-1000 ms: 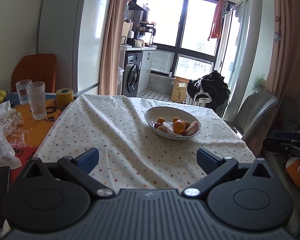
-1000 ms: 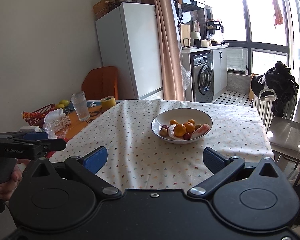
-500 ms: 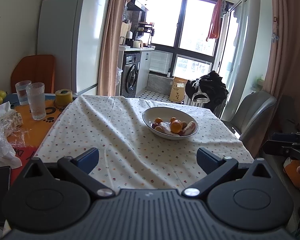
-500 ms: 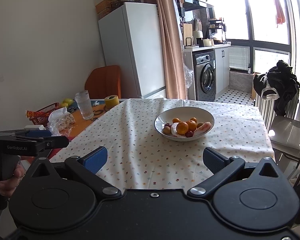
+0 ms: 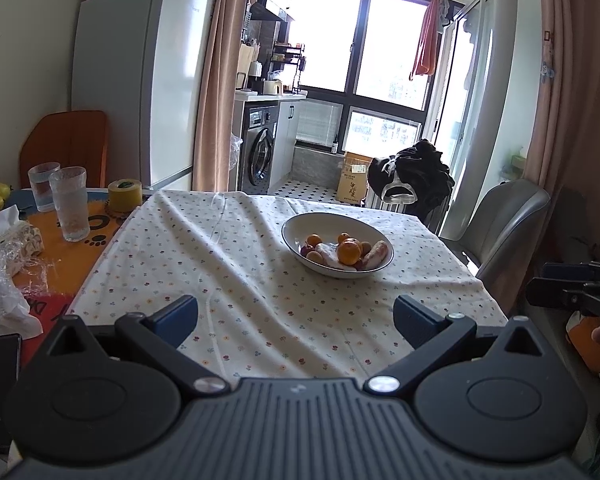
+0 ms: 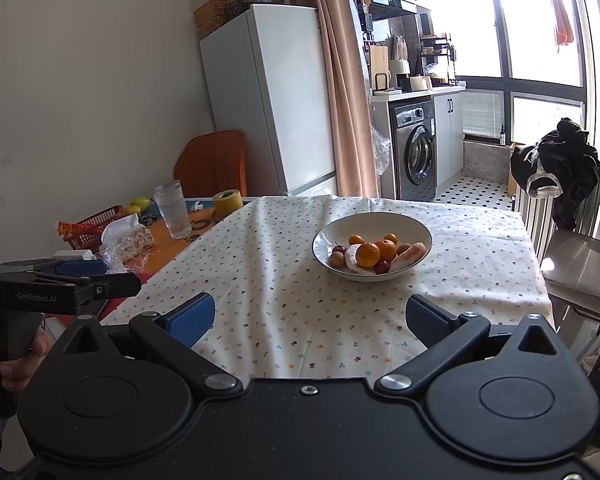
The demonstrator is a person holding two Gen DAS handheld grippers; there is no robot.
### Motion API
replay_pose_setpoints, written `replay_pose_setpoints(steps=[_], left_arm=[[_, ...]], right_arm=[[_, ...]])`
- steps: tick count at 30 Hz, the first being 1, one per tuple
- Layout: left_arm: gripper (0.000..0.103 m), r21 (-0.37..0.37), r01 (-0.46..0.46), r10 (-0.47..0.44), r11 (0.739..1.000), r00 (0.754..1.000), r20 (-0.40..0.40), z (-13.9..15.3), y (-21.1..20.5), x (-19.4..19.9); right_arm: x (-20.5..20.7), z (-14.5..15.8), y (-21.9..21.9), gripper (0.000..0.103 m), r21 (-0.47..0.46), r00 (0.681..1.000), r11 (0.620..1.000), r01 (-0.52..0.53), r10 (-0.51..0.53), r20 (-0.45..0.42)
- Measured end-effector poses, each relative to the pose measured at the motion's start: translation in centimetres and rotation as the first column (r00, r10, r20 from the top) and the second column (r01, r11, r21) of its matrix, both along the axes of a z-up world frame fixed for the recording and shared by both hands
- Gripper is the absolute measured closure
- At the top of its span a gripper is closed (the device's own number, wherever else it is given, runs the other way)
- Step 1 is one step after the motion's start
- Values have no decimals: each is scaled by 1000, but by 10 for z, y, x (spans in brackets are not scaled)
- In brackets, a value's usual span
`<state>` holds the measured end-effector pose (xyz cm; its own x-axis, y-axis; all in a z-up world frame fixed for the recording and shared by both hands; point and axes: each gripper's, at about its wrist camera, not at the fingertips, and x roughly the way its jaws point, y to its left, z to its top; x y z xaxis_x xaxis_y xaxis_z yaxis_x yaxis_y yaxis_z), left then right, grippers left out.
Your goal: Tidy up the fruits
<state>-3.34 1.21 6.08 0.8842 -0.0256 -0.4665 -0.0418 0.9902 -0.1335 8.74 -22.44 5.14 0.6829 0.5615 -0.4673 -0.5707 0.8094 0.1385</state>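
All the small oranges [image 6: 367,255], red fruits and pale pink pieces sit gathered in the white ceramic bowl [image 6: 380,222] on the floral-clothed worktop [image 6: 284,300], while the left claw [image 5: 296,316] and right claw [image 6: 311,317] hover released on the bowl's near side, holding nothing.

1. A home, in its dining corner: a counter [image 6: 284,288] under a flowered cloth, with a chair [image 5: 500,220] at its side.
2. A white fridge [image 6: 276,96] stands by the wall, beside a pink curtain [image 6: 340,92].
3. Behind the curtain is a laundry-kitchen nook with a washer [image 6: 416,152], cabinets [image 6: 450,132] and a checkered tile floor [image 6: 472,190].
4. Drinking glasses [image 5: 70,204], a tissue pack [image 6: 128,236] and a bowl [image 6: 374,252] of fruit sit on the counter.
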Motion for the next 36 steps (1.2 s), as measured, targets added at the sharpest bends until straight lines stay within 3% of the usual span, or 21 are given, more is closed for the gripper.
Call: replay_pose_setpoints(steps=[36], left_arm=[[0,-5,-10,10,1000,1000,-28,-7,2,4]], right_arm=[[1,-5,-1,0,7,1000,1000,-2,2,-4]])
